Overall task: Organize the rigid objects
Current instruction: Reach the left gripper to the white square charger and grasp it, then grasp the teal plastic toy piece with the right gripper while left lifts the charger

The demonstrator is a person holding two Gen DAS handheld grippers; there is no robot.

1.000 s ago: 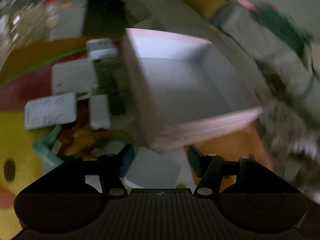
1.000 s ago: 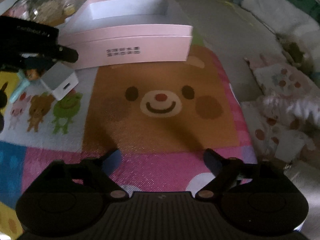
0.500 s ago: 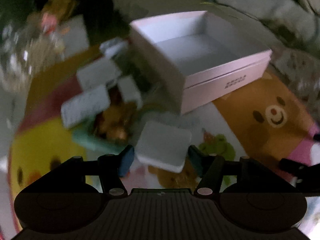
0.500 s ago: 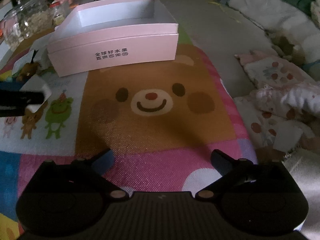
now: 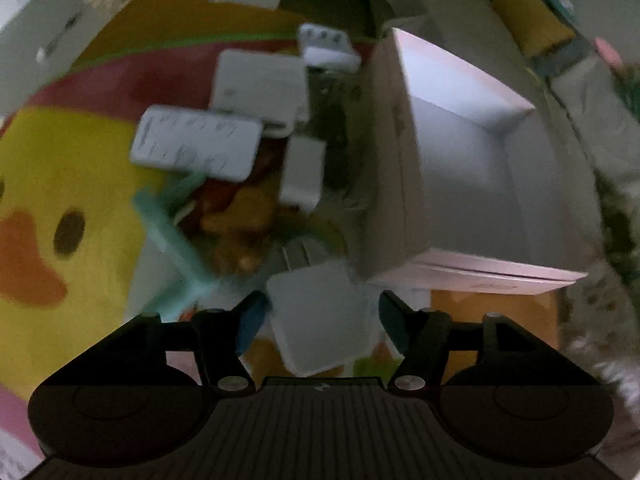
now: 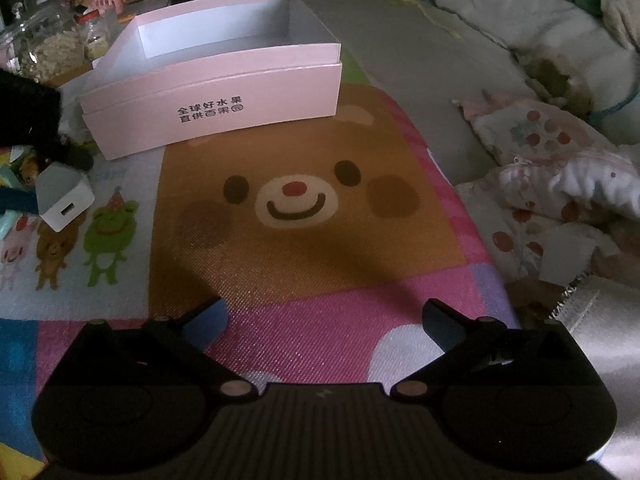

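The left tongs (image 5: 322,316) are pointed steeply down with a white charger block (image 5: 320,316) framed between the blue pads, and their jaws are opening at this moment; a sliver of gap is seen on each side of the block, so it is not judged to be pressed. In the right wrist view the same block (image 6: 64,196) is seen lying on the animal-print play mat (image 6: 304,248), its port face turned toward the camera, just beside the near left corner of the pink box (image 6: 216,116). The right tongs (image 6: 324,320) are held wide and empty over the mat, well apart from everything.

The step in hand is judged to be the pickup of the block for the box, whose white interior is bare. For a sound grasp, the pads should be centred on two flat, parallel sides rather than across a corner, since the block sits turned slightly askew between them. The tongs should be lowered until the pads span the block's body, then closed squarely. The smooth plastic may slip if only an edge is caught.

Beyond the block, a blurred heap of white cases (image 5: 196,146), a teal piece (image 5: 172,240) and orange-brown items is crowded against the box's left wall; it should be left undisturbed during the lift.
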